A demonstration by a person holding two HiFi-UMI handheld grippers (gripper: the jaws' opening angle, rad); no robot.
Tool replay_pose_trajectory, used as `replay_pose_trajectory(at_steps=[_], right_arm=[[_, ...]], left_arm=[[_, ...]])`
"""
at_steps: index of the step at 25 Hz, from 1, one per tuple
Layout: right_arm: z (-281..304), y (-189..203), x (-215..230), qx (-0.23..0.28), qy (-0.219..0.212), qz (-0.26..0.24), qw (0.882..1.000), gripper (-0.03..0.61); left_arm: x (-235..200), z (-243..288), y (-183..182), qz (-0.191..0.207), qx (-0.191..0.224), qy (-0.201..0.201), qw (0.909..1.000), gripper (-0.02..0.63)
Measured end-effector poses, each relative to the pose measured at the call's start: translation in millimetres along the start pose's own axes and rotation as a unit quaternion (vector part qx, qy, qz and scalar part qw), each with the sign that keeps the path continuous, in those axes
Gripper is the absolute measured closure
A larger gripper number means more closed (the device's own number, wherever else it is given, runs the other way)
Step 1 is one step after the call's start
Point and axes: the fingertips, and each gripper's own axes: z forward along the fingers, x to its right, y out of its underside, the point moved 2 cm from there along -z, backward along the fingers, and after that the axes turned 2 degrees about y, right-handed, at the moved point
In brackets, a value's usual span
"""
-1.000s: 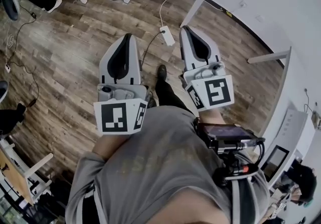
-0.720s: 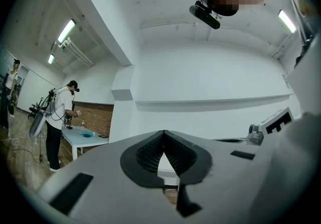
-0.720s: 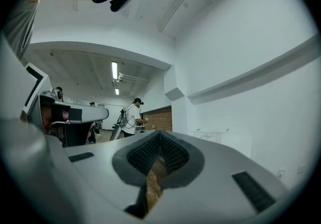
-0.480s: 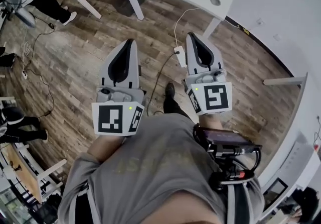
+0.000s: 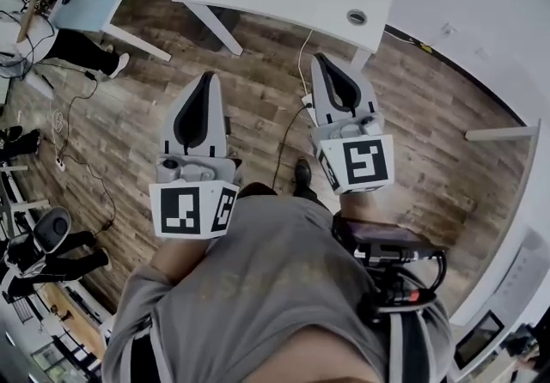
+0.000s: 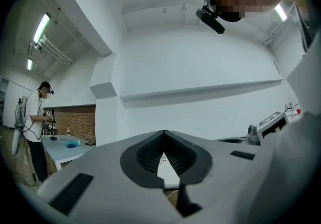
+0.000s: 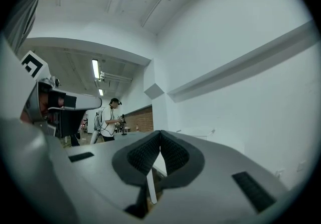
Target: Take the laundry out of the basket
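Bright even light, fisheye edges, dark corners

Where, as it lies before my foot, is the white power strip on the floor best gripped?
Grip the white plastic power strip across its narrow width, coming straight down. It lies flat on the brown wooden floor, so probably only its long sides offer a hold; a thin white cable and a dark cable leave its ends. The right hand-held gripper partly hides it.
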Motion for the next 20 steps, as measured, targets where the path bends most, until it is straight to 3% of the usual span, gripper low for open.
replay_pose_trajectory(at_steps=[10,15,20], right_arm=[[49.5,18.7,3.6,-0.019,0.009,0.008,1.000,0.571],[101.7,15.8,-6.6,-0.015,0.016,-0.015,1.000,0.571],[178.2,13.1,-26.7,-0.014,0.026,-0.048,0.998,0.571]], left_arm=[[-38.6,39.6,23.9,-0.023,-0.010,0.011,0.9996,0.606],[-86.5,66.7,34.3,-0.043,0.005,0.013,0.9990,0.606],[-165.7,98.0,42.0,-0.063,0.022,0.006,0.9978,0.606]])
